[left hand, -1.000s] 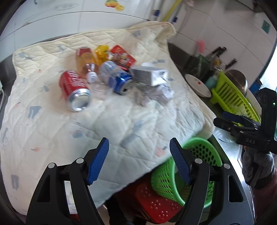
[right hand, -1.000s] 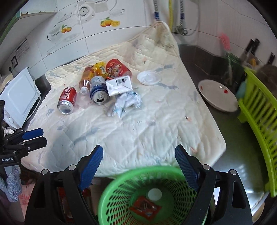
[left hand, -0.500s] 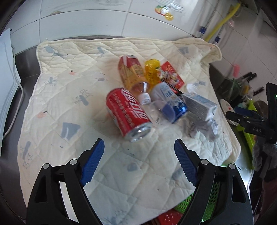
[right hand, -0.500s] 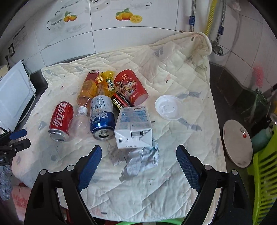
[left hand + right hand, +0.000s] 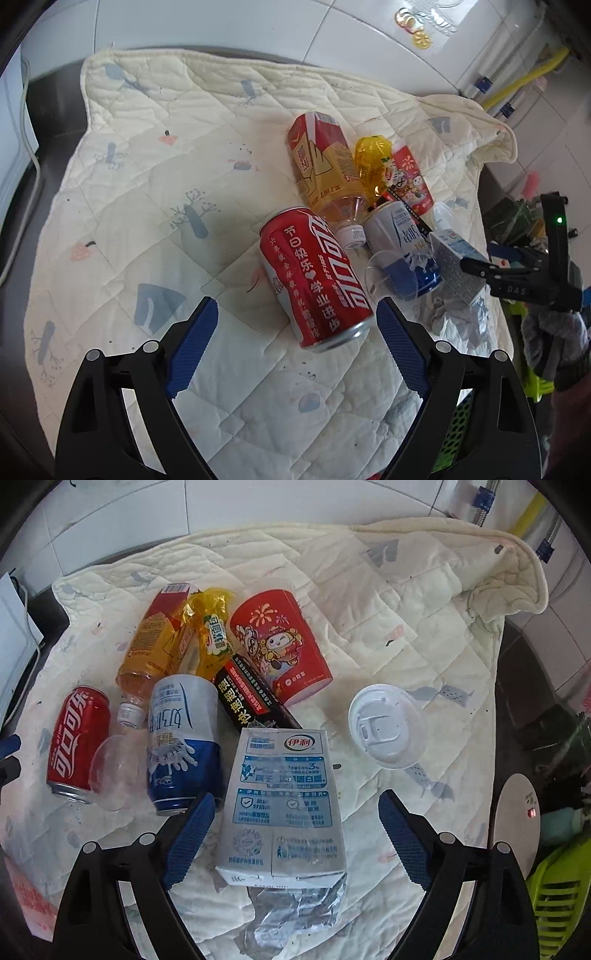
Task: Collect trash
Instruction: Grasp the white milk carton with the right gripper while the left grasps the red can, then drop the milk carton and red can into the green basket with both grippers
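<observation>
Both tongs hang over a cream quilted cloth spread on the dark desk, each with its jaws wide apart and gripping nothing.

The left tongs have a red cola can lying on its side between their tips, its open end toward them. Just beyond it lies a yellow drink bottle, and to the right a blue-and-white milk can with a clear plastic lid against it.

The right tongs straddle a white milk carton, which rests on crumpled foil near their base. Ahead of them lie a black wrapper, a yellow wrapper and a red paper cup on its side. To the right of the carton sits 1 white cup lid.
</observation>
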The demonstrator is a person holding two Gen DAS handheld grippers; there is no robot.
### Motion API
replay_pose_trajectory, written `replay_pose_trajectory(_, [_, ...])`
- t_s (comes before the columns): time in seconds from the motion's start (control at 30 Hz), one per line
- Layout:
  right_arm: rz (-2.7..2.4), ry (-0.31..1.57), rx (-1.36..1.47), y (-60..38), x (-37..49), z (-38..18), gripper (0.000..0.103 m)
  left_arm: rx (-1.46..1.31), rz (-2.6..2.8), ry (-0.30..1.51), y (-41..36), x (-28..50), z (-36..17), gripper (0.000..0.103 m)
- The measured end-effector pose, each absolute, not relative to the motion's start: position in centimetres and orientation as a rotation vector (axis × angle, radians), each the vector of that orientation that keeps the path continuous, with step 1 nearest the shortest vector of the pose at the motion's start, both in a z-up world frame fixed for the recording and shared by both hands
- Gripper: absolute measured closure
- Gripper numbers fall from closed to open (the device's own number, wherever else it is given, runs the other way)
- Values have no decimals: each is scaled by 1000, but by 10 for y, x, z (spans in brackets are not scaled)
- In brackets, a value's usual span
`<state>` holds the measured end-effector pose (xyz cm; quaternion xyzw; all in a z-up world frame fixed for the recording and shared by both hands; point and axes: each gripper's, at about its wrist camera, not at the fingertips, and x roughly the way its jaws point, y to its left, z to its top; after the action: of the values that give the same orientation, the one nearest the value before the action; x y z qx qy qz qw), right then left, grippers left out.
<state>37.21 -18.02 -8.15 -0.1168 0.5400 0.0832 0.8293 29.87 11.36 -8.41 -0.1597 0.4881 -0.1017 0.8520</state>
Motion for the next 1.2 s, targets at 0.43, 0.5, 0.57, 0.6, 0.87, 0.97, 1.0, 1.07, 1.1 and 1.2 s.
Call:
replay_pose_trajectory(0.43, [149, 1242, -277, -174, 404, -113, 22, -463, -194, 1153, 102, 351, -110, 17])
replay_pose_trajectory(0.5, [152, 1251, -276, -172, 404, -116, 30, -468, -192, 1169, 98, 356, -114, 17])
replay_pose_trajectory(0.57, [161, 1252, -263, -173, 403, -116, 37, -479, -189, 1190, 95, 361, -119, 17])
replay_pose_trajectory(0.6, [163, 1250, -258, -174, 403, -116, 39, -481, -191, 1196, 93, 362, -121, 17])
replay_pose_trajectory(0.87, [171, 1178, -204, -183, 378, -95, 39, -506, -163, 1234, 90, 371, -136, 18])
replay_pose_trajectory(0.97, [176, 1144, -162, -190, 365, -81, 39, -509, -161, 1234, 90, 372, -139, 30])
replay_pose_trajectory(1.0, [175, 1132, -152, -195, 360, -77, 39, -514, -163, 1236, 90, 372, -140, 31])
replay_pose_trajectory(1.07, [174, 1107, -128, -200, 344, -65, 39, -515, -160, 1226, 90, 370, -139, 32])
replay_pose_trajectory(1.1, [179, 1097, -114, -203, 338, -62, 39, -510, -156, 1219, 90, 368, -138, 32])
replay_pose_trajectory(1.2, [183, 1063, -83, -211, 323, -52, 39, -509, -158, 1196, 91, 361, -133, 32])
